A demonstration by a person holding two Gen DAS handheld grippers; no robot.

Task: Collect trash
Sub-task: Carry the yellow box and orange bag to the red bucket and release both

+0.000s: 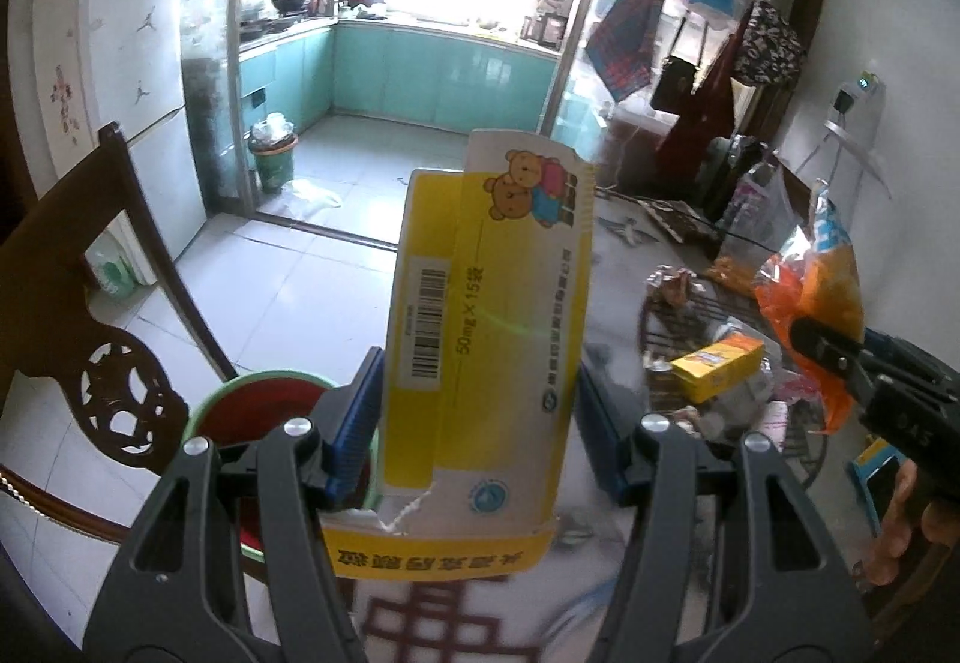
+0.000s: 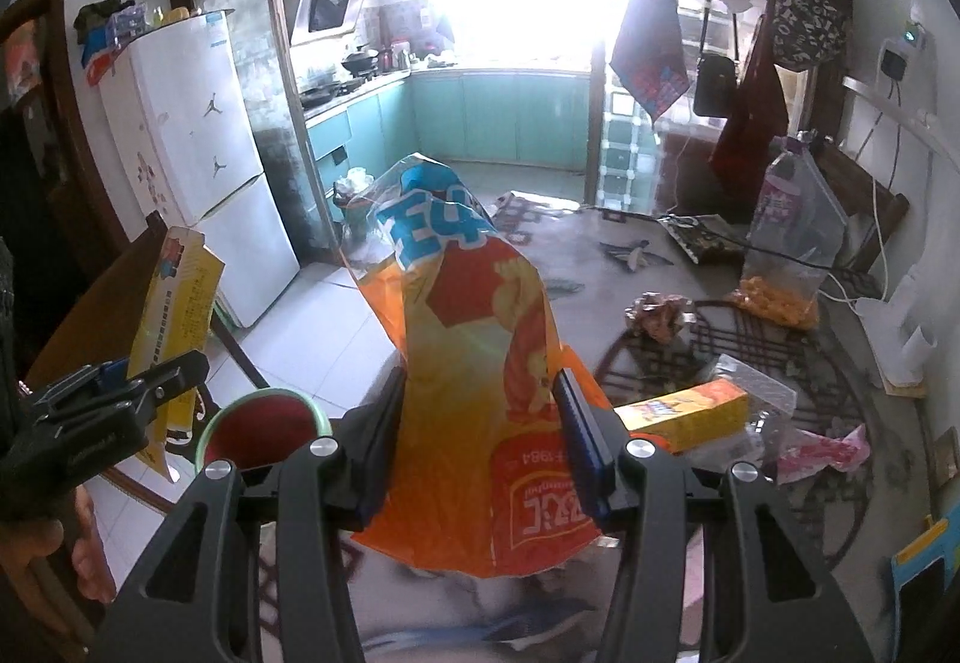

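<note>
Trash sits in both grippers, held up above the table (image 2: 708,267). Left gripper (image 1: 477,405): its fingers (image 1: 360,411) are closed onto the sides of a flattened yellow-and-white carton (image 1: 486,339) printed with cartoon bears and a barcode; the carton stands upright between them, torn at its lower edge. Right gripper (image 2: 477,423): its fingers (image 2: 579,441) pinch a crumpled orange and blue snack bag (image 2: 468,363), which rises between them and droops below.

Under and just left of both grippers, at the table edge, stands a green-rimmed bin (image 2: 264,423) with a red inside. More trash lies on the table to the right: a small yellow box (image 2: 690,414), a crumpled foil wrapper (image 2: 657,315), a pink wrapper (image 2: 822,453) and a clear bag (image 2: 786,255) with orange pieces at its bottom. A dark carved chair (image 1: 114,357) stands left of the bin, with a white fridge (image 1: 108,81) behind it.
</note>
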